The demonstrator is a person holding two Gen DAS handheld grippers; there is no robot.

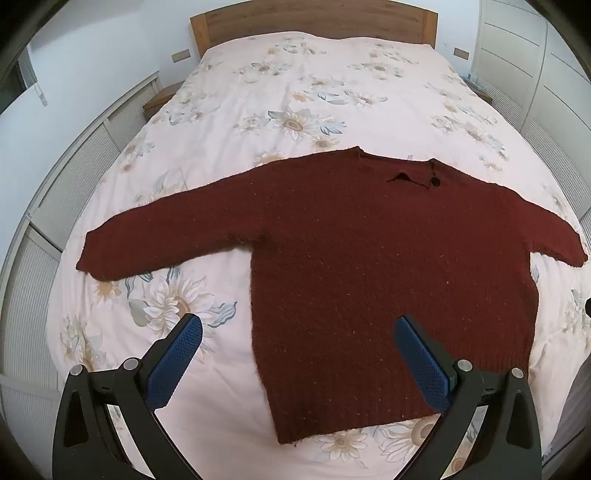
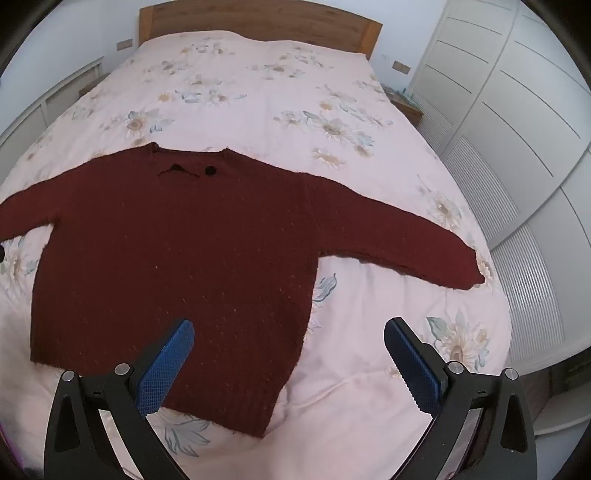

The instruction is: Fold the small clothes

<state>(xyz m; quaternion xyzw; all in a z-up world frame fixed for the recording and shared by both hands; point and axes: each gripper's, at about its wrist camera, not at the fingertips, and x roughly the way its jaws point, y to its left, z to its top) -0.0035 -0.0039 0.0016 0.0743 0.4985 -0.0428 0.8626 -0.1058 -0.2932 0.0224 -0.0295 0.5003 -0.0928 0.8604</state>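
Note:
A dark red knitted sweater [image 1: 369,258] lies flat on the bed with both sleeves spread out and the neck toward the headboard; it also shows in the right wrist view [image 2: 177,258]. My left gripper [image 1: 297,325] is open and empty, held above the sweater's lower left corner near the hem. My right gripper [image 2: 288,326] is open and empty, held above the sweater's lower right corner. The left sleeve [image 1: 155,240] reaches left, the right sleeve [image 2: 399,240] reaches right.
The bed has a pale pink floral cover [image 1: 295,92] and a wooden headboard [image 1: 314,22]. White wardrobe doors [image 2: 517,129] stand along the right side. White louvred panels [image 1: 74,184] run along the left. Small wooden nightstands [image 2: 406,107] flank the headboard.

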